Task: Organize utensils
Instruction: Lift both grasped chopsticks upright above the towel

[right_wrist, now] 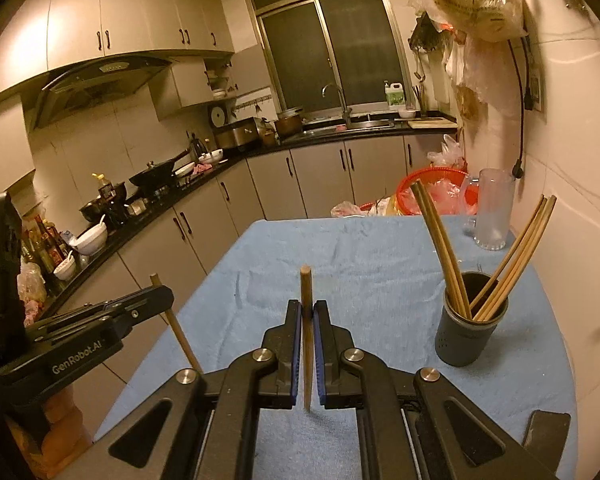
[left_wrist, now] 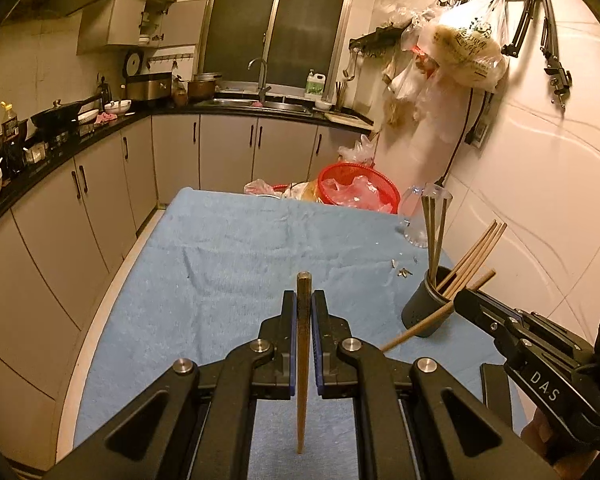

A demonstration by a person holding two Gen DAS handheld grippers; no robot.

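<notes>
My left gripper (left_wrist: 303,300) is shut on a wooden chopstick (left_wrist: 303,344) and holds it above the blue towel (left_wrist: 236,248). My right gripper (right_wrist: 307,310) is shut on another wooden chopstick (right_wrist: 306,344). A dark utensil holder (right_wrist: 470,320) with several chopsticks stands on the towel at the right; it also shows in the left wrist view (left_wrist: 424,304). In the left wrist view the right gripper (left_wrist: 466,298) sits beside the holder with its chopstick (left_wrist: 420,326). In the right wrist view the left gripper (right_wrist: 162,294) is at the left with its chopstick (right_wrist: 178,332).
A clear glass mug (right_wrist: 492,212) and a red basket (right_wrist: 432,192) with plastic bags stand at the towel's far end. The white wall (right_wrist: 572,200) runs close on the right. A dark flat object (right_wrist: 546,428) lies at the towel's near right. Kitchen cabinets (left_wrist: 60,220) run along the left.
</notes>
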